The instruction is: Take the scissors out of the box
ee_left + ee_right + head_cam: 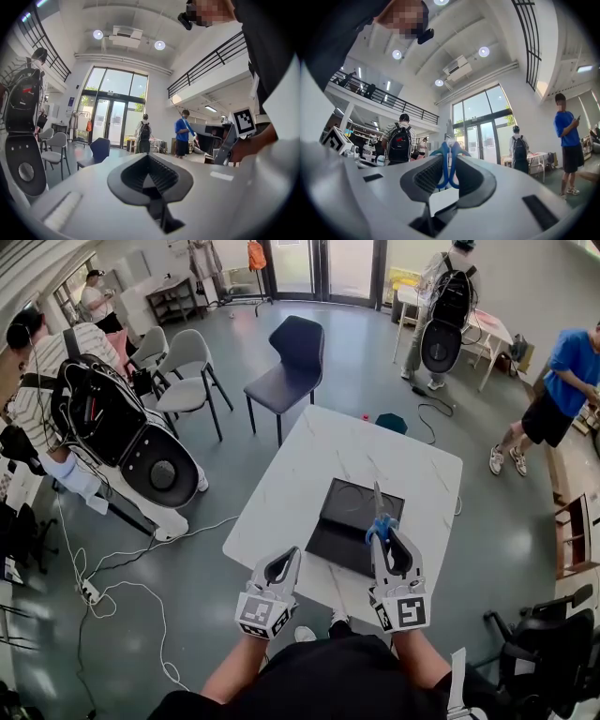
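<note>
Above the black box (349,521) on the white table (309,456), the right gripper (385,532) clamps blue-handled scissors (377,497) upright; the left gripper (292,556) hangs closed on nothing.

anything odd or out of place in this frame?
Nothing is spilled or damaged. The only unusual thing is the scissors, which stand blade-up, clamped by their blue handles in the right gripper over the open black box on the table. The left gripper is shut and empty.

The scissors (380,526) have blue handles; the box (342,532) is black; the table (309,460) is white with faint grey marble veining.
</note>
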Action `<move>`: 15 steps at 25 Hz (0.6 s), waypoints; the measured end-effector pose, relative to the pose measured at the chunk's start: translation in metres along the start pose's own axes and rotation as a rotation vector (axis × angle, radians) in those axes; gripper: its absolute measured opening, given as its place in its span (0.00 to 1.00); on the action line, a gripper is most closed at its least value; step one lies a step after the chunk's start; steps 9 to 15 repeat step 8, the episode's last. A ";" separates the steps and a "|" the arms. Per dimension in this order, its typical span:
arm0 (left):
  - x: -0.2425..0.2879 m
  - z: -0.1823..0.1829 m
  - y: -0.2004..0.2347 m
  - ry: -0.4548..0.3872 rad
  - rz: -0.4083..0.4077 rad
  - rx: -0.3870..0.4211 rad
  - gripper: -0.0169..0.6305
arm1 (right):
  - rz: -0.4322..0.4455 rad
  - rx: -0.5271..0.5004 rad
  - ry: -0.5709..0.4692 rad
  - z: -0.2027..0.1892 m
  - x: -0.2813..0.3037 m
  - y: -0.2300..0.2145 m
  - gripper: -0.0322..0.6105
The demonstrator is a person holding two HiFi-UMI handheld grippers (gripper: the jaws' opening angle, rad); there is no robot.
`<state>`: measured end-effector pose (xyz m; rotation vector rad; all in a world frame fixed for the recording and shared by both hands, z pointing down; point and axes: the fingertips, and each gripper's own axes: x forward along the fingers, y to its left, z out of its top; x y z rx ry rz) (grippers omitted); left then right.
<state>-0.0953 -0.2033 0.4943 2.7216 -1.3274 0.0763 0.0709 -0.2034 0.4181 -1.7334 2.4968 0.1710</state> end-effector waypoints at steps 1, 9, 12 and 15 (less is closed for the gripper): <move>0.000 0.000 0.000 0.003 -0.004 0.001 0.03 | 0.002 0.002 -0.002 0.000 0.001 0.000 0.18; -0.003 0.004 0.005 0.001 -0.014 0.011 0.03 | 0.023 0.032 -0.051 0.011 0.009 0.009 0.18; -0.003 0.004 0.005 0.001 -0.014 0.011 0.03 | 0.023 0.032 -0.051 0.011 0.009 0.009 0.18; -0.003 0.004 0.005 0.001 -0.014 0.011 0.03 | 0.023 0.032 -0.051 0.011 0.009 0.009 0.18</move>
